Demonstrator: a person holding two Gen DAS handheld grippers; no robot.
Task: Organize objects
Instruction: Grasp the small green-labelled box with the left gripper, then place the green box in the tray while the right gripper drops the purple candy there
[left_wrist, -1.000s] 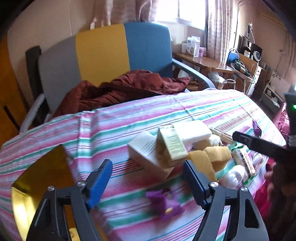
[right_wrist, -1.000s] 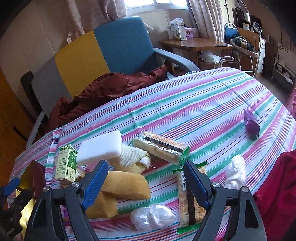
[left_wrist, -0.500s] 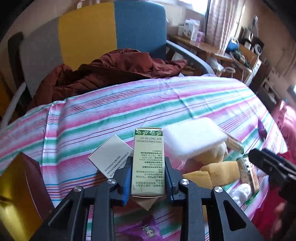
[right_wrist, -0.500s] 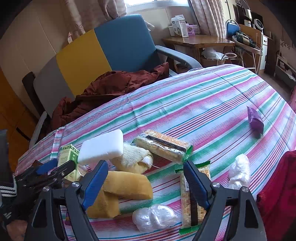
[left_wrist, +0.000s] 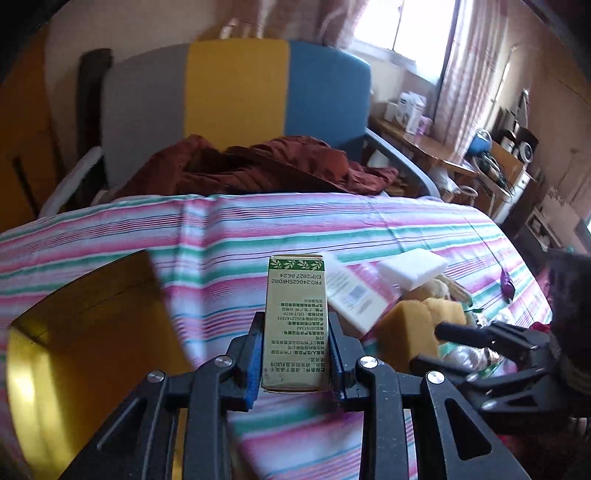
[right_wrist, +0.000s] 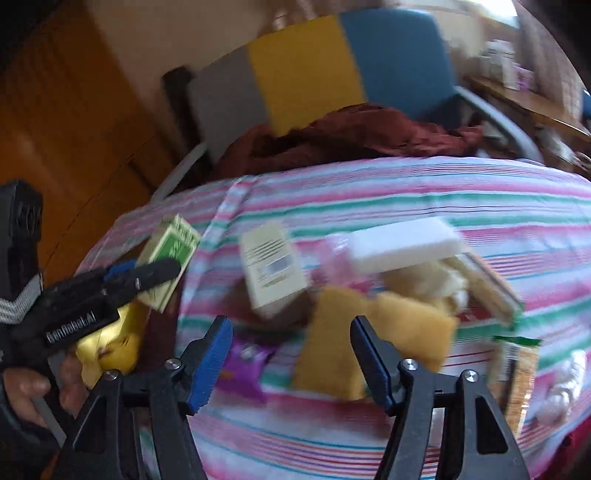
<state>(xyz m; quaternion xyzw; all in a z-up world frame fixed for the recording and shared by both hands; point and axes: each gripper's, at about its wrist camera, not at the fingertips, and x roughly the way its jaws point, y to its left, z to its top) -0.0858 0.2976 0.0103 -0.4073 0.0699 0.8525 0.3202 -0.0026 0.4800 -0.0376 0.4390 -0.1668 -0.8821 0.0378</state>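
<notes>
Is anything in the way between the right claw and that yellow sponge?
Nothing visible. The right claw, closing, has no thing gripped, and the yellow sponge block lies right ahead on the striped cloth.

A lived-in home room, part sitting room and part storage. Straight ahead of the tongs, past the striped cloth (left_wrist: 332, 225) over the counter, an armchair (left_wrist: 236, 92) in grey, yellow and blue with a rust-red garment (left_wrist: 258, 166) dumped on its seat. Ahead to the right, a curtained window (left_wrist: 399, 26) and a wooden side table (left_wrist: 417, 144) crowded with cartons. Left, orange wooden panelling (right_wrist: 74, 129).
</notes>
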